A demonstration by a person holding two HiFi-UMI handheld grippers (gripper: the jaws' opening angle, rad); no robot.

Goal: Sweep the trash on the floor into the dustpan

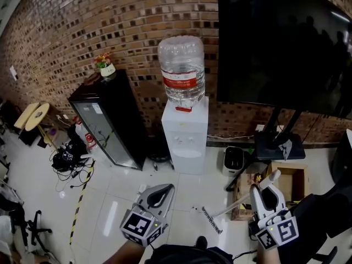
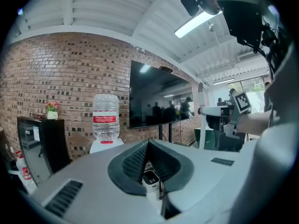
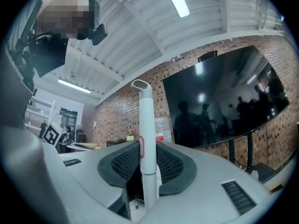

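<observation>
Since sweeping wants the brush low and the pole steady, my right gripper (image 1: pixel 265 191) has its jaws closed on the white broom handle (image 3: pixel 142 139), which stands up between them. The brush head (image 1: pixel 212 220) sits on the floor (image 1: pixel 126 191) at its 8 o'clock. My left gripper (image 1: pixel 165 190) hovers with its jaws pressed together on nothing, free for the dustpan, which I cannot pick out. A speck of trash (image 1: pixel 193 208) lies at the brush's 10 o'clock.
</observation>
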